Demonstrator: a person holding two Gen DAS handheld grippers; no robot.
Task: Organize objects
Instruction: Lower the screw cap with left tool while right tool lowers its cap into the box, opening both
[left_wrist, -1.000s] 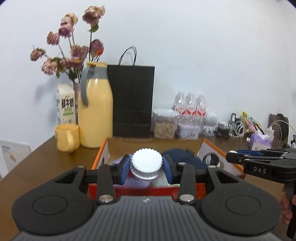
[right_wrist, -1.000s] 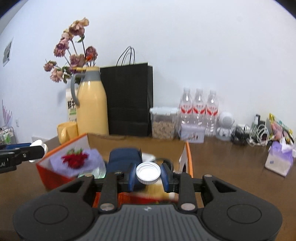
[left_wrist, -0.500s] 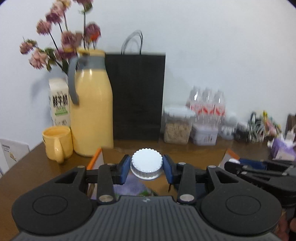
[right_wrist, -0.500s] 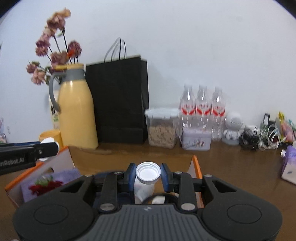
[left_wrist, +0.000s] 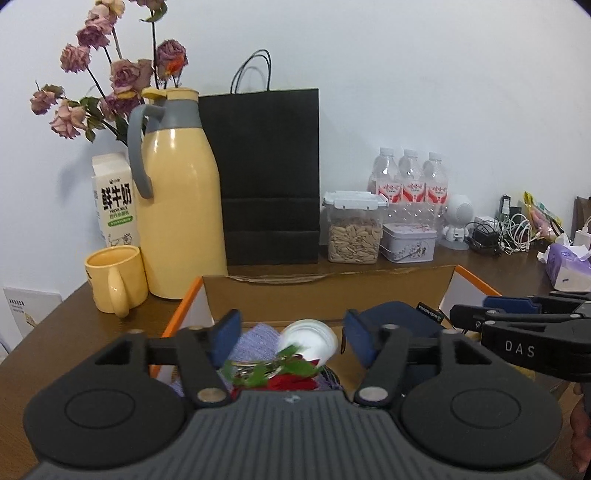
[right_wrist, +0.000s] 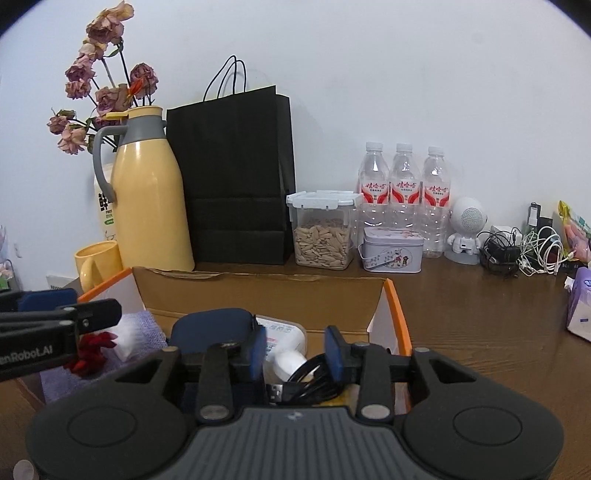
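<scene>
Both grippers are hanging over the box (left_wrist: 369, 291), fingers just parting, released. Left gripper (left_wrist: 288, 332): jar (left_wrist: 310, 341) lying below. Right gripper (right_wrist: 295, 350): bottle (right_wrist: 290, 363) dropped beneath. Both seem stowed.

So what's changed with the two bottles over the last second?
Both were let go. The left hand-held gripper has just been opening, and its white-capped bottle now lies tipped in the cardboard box, clear of the pads. The right hand-held gripper has also just been opening; its small white bottle sits lower, in the box. The yellow jug and black bag are unchanged.
</scene>
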